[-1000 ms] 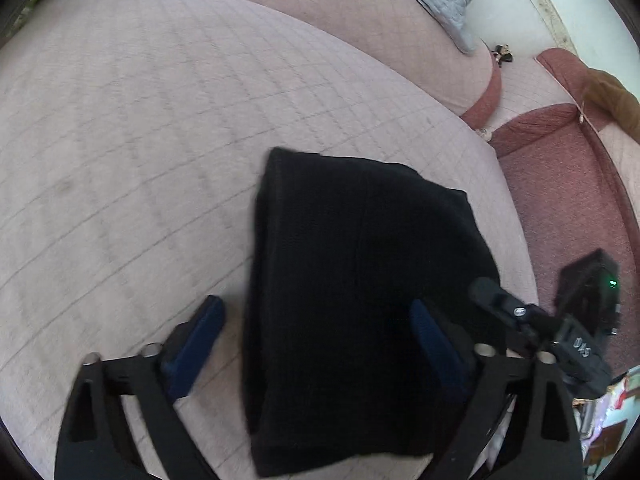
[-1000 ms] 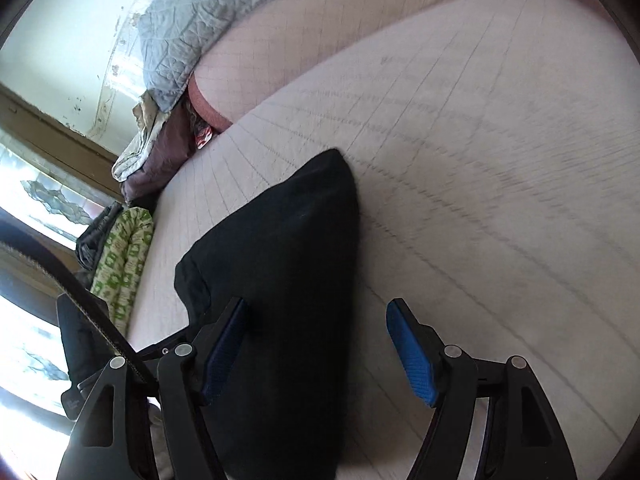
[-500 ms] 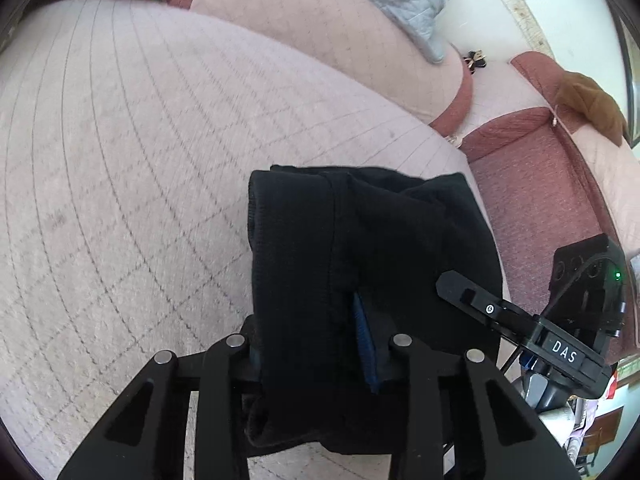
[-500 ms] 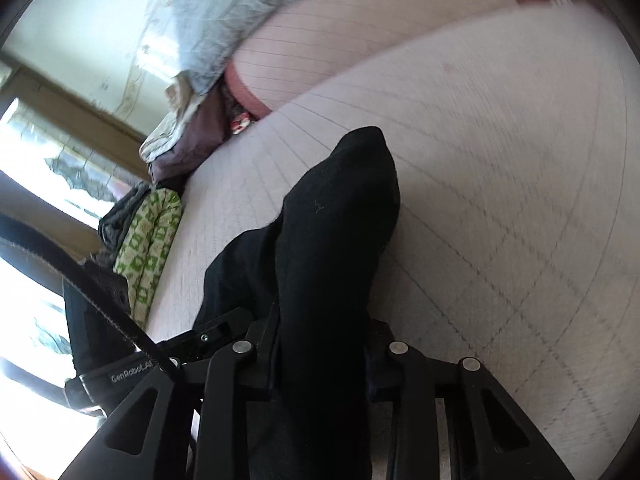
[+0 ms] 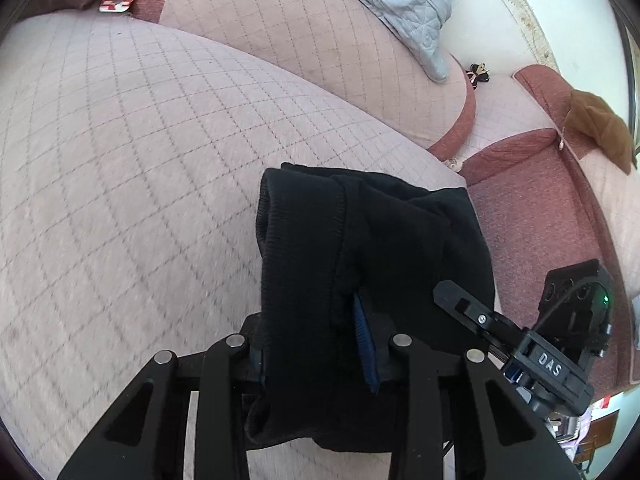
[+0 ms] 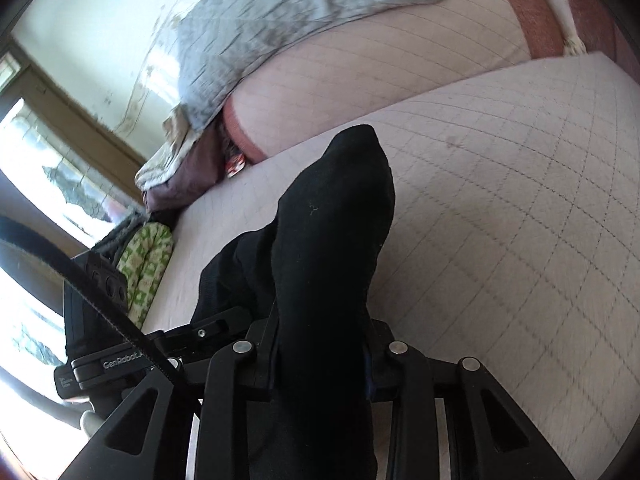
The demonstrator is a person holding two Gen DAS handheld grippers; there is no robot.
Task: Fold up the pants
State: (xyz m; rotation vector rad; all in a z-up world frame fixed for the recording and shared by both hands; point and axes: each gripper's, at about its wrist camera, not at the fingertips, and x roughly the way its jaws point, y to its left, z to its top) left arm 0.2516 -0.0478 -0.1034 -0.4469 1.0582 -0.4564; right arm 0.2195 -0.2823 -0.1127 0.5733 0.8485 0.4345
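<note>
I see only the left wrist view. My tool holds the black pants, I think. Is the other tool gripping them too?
Observer: Yes. In the right wrist view the right tool is shut on the black pants; a bunched fold stands up between its fingers.
Operator: What lies beyond the pants on that side?
Observer: A green-and-white patterned cloth at the far edge of the quilted cushion, near a bright window.
Operator: Does my tool appear there?
Observer: Yes, the left tool shows low on the left, against the pants.
</note>
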